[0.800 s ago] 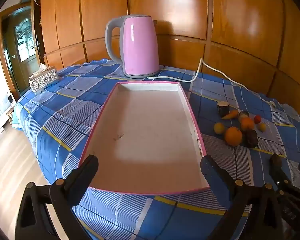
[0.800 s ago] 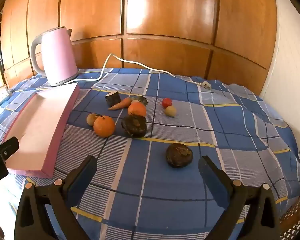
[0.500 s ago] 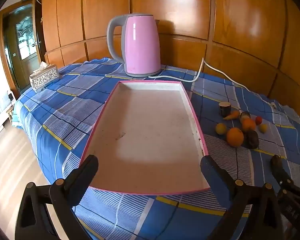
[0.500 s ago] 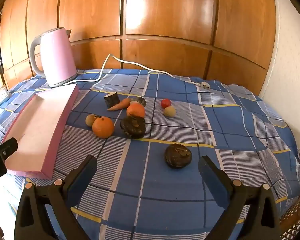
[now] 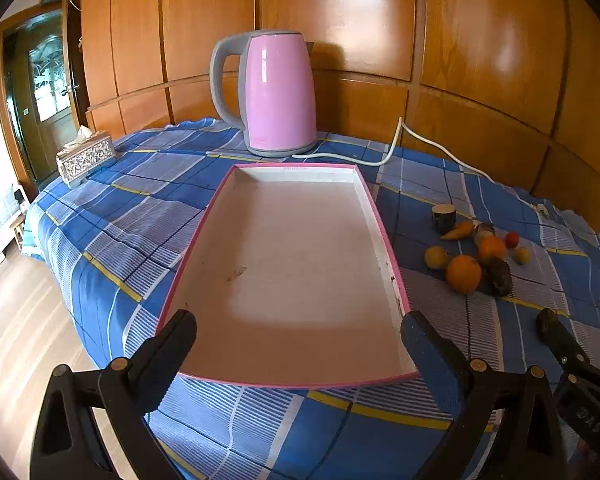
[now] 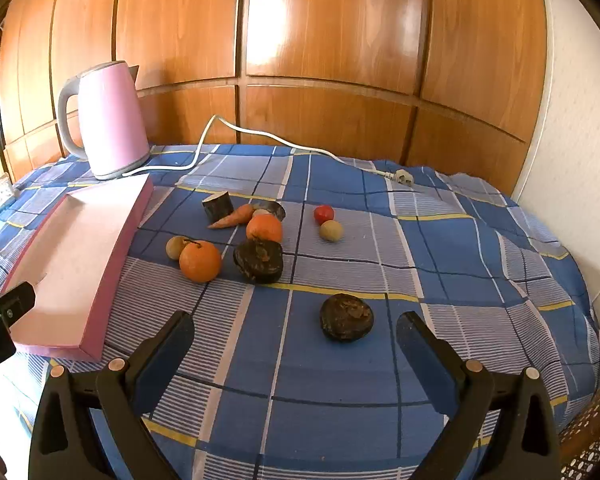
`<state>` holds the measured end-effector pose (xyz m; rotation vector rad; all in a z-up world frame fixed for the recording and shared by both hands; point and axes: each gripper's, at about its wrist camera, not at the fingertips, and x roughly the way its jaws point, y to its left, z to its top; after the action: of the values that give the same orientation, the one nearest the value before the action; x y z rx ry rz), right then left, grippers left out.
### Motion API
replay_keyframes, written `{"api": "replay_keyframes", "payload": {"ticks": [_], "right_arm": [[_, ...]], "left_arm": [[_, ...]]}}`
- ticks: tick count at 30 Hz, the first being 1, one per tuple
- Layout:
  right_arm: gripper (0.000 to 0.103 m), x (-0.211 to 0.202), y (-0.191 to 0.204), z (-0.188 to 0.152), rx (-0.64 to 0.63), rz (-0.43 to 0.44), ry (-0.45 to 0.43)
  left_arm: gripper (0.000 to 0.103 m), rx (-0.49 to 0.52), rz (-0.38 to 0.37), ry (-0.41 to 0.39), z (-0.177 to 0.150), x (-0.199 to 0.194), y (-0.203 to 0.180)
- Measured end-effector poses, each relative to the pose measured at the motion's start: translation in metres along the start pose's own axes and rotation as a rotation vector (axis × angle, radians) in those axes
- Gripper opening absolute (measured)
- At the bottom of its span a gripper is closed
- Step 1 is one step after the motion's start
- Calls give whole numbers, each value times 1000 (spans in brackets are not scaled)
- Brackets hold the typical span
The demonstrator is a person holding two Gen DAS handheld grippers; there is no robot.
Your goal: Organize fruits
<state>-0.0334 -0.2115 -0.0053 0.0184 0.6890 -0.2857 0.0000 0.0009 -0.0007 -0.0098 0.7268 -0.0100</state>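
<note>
A pink-rimmed tray [image 5: 384, 240] lies empty on the blue checked cloth; it also shows in the right wrist view [image 6: 112, 256]. Fruits lie loose to its right: two oranges [image 6: 200, 261] [image 6: 264, 228], two dark wrinkled fruits [image 6: 259, 261] [image 6: 346, 317], a carrot [image 6: 233, 217], a red ball fruit [image 6: 323, 213], pale round fruits [image 6: 331, 231] [image 6: 175, 246] and a dark cut piece [image 6: 217, 206]. My left gripper [image 5: 298, 334] is open and empty over the tray's near end. My right gripper [image 6: 294, 334] is open and empty, just before the nearest dark fruit.
A pink kettle [image 5: 278, 92] stands behind the tray, its white cord [image 6: 260, 136] trailing across the cloth to a plug [image 6: 404, 178]. A tissue box [image 5: 86, 158] sits at the far left. Wooden panels back the table; the floor drops off left.
Both views have shifted slightly; the grippers stay open and empty. The fruits and tray have not moved.
</note>
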Motion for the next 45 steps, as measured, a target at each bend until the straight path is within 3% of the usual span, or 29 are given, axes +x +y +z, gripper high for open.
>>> {"api": "replay_keyframes", "payload": {"ticks": [45], "right_arm": [[103, -6, 1, 4, -18, 11, -23]], "left_arm": [[103, -2, -39, -11, 2, -7, -4]]}}
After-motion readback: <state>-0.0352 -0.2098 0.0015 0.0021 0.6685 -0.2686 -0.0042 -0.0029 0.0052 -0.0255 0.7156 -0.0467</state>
